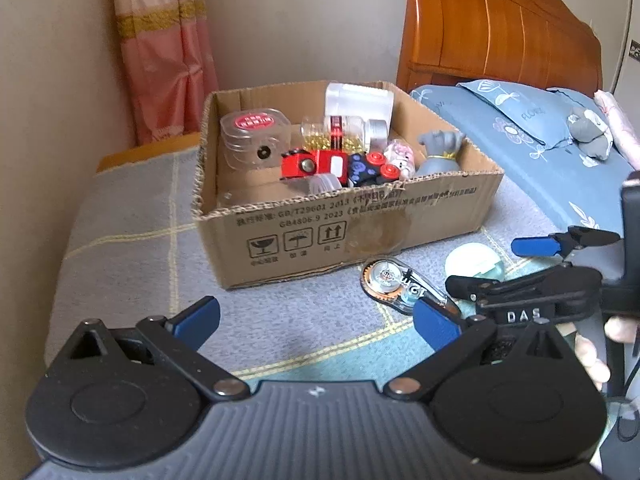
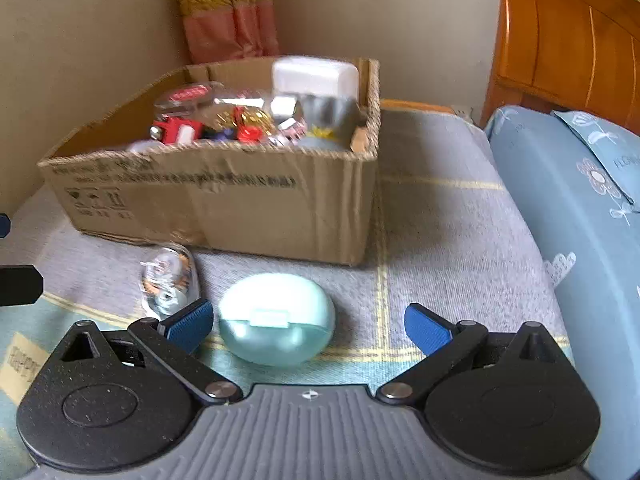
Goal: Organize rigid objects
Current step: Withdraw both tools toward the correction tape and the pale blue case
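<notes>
A cardboard box [image 1: 360,224] [image 2: 248,200] stands on the bed, holding a red toy car [image 1: 316,164], clear jars and other small items. A clear correction-tape dispenser [image 1: 400,282] [image 2: 170,280] and a mint green oval case [image 2: 276,318] [image 1: 472,262] lie on the blanket in front of the box. My left gripper [image 1: 316,320] is open and empty, near the blanket, left of the dispenser. My right gripper [image 2: 308,326] is open, its fingers standing either side of the mint case; it also shows in the left wrist view [image 1: 536,264].
A grey and teal checked blanket [image 2: 436,240] covers the bed. A blue floral pillow [image 1: 532,128] [image 2: 580,216] lies to the right by a wooden headboard [image 1: 500,28]. A wall and a pink curtain [image 1: 160,52] stand behind the box.
</notes>
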